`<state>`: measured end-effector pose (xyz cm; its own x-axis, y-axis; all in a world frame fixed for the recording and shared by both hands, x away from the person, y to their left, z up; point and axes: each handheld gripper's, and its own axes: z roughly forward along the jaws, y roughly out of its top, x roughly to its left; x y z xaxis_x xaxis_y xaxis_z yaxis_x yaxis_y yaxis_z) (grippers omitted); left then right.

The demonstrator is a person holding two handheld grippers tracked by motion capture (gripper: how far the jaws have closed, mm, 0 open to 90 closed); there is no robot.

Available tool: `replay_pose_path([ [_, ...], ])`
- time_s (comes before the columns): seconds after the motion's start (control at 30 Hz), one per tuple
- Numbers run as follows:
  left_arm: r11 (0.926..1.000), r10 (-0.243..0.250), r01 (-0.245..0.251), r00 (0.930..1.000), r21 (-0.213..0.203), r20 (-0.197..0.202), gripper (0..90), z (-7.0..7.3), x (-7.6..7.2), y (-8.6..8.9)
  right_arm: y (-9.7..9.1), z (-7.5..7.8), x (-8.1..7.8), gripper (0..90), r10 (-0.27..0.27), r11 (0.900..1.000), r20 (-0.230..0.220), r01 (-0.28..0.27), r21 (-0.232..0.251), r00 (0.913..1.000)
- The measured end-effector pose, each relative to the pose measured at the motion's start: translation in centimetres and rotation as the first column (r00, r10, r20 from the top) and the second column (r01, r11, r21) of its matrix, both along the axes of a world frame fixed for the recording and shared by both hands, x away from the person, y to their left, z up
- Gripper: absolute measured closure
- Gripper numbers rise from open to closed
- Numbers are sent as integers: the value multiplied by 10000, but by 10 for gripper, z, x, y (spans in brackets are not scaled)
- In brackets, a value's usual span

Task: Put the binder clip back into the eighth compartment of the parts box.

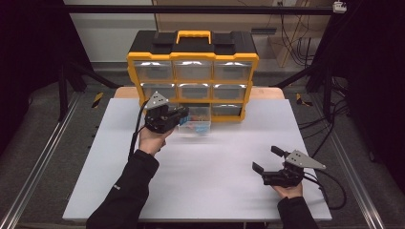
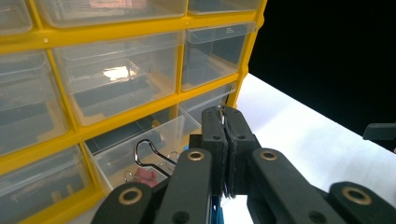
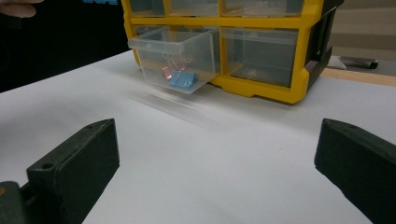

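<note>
At front of yellow drawer cabinet (image 1: 192, 78), bottom middle clear drawer (image 3: 177, 58) stands pulled out over white table (image 1: 200, 186); blue binder clip (image 3: 181, 79) and pink one (image 3: 166, 72) lie inside; left gripper (image 1: 182, 114) at drawer's front, jaws pressed together, something thin and metallic seems pinched between them, cannot tell what; right gripper (image 1: 265, 160) well apart near table's right front, jaws wide, empty; drawer probably light, thin stiff plastic, smooth, may slip; better hold on front lip; clips small, springy, wire loops easiest to pinch.
</note>
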<state>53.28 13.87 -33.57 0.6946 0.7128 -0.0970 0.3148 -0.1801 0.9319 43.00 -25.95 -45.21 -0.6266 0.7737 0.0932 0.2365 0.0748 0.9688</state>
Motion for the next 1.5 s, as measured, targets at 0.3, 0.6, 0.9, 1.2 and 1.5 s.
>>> replay_pose_path([
  [0.3,9999,120,-120,9999,4,-56,875,-3,16,-7,-1,0,0,5,63,10000,29,-63,-47,10000],
  [0.6,9993,208,-207,9998,300,-19,875,-2,31,-15,-1,0,0,5,86,9999,64,-86,-84,9999],
  [0.9,9980,597,-590,9976,213,-341,875,-10,48,-9,1,-1,1,5,16,10000,-61,-16,-85,10000],
  [1.2,9971,586,-578,9982,500,-135,874,-19,57,-12,1,-1,1,5,15,10000,-62,-15,-82,10000],
  [1.5,9952,691,-669,9972,717,-283,874,-29,65,-14,1,-1,1,5,29,10000,-67,-29,-74,10000],
])
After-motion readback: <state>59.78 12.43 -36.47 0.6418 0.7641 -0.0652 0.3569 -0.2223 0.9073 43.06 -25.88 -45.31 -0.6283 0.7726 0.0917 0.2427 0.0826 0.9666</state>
